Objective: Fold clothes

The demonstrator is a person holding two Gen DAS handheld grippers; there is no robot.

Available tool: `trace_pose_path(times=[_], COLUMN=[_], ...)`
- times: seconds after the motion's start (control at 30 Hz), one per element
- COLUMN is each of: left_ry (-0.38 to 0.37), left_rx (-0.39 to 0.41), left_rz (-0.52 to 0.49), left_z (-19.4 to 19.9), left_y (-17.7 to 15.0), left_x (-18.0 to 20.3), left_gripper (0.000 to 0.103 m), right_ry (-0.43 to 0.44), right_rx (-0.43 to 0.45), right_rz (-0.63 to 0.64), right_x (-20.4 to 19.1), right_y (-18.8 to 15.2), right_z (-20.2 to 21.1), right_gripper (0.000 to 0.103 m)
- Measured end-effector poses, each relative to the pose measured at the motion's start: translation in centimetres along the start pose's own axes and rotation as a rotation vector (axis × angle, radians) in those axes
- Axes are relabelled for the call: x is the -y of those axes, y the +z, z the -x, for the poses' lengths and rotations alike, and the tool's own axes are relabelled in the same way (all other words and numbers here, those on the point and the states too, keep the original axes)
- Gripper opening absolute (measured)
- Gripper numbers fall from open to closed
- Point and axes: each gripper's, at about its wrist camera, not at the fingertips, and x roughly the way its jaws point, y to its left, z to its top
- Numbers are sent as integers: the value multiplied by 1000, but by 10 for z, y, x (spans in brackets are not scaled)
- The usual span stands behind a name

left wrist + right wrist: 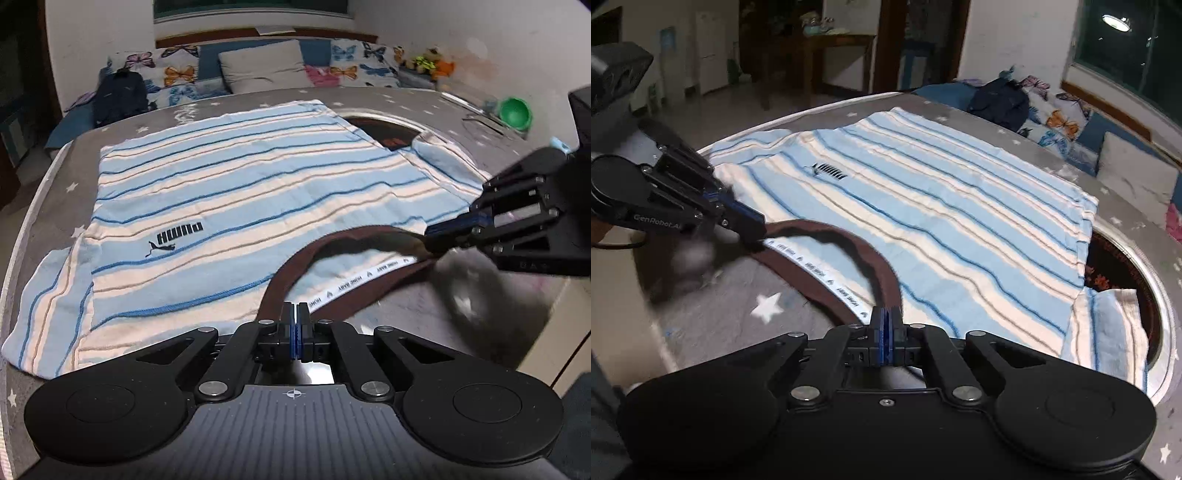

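Surface: one bed with a grey star-printed cover (55,192), reaching to the wall; a round dark-centred patch (388,131) shows by the shirt's far side. Room: white walls, one dark window above the headboard, a doorway and one wooden table (838,40) seen from my right wrist view.

Task item — one striped T-shirt (240,192), pale blue and cream with thin blue and brown lines, spread flat across the cover. One black logo (173,240) on the chest. One brown collar (291,266) at the near edge, its white printed tape showing inside. Two short sleeves, one lying out to each side.

Tools, two: my left gripper (294,314), jaws pressed together on the collar band at the near edge; my right gripper (436,236), jaws likewise pinched on the collar further round. The collar loop is stretched between the two pinch points.

Other items at the head of the bed: one plain grey pillow (266,66), butterfly-print bedding (177,74) behind it, one dark bundled garment (118,96), one green bowl (515,112) near the wall, soft toys (432,62) in the corner — number too small to count
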Motion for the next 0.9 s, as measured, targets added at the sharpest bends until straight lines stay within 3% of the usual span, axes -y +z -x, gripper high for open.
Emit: trace_pose_path(times=[0.13,0.3,0.33,0.4,0.77,0.9], left_ry=[-10,-5,10,71,327,338], left_rx=[15,60,75,100,144,149], left_rz=[52,148,175,231,626,742], left_z=[9,25,29,39,67,73], left_y=[-3,-5,-5,-7,-39,-51], left_x=[-10,-29,-36,-49,-136,-163], left_gripper=[3,7,10,26,35,36], right_ry=[25,16,11,4,84,94], right_rx=[-7,57,69,88,56,52], right_rz=[13,3,-5,-20,-40,-14], right_x=[-2,1,2,3,-14,-22], right_y=[6,20,23,30,62,65], right_z=[4,4,1,-7,-85,-88], right_gripper=[18,20,20,20,23,26])
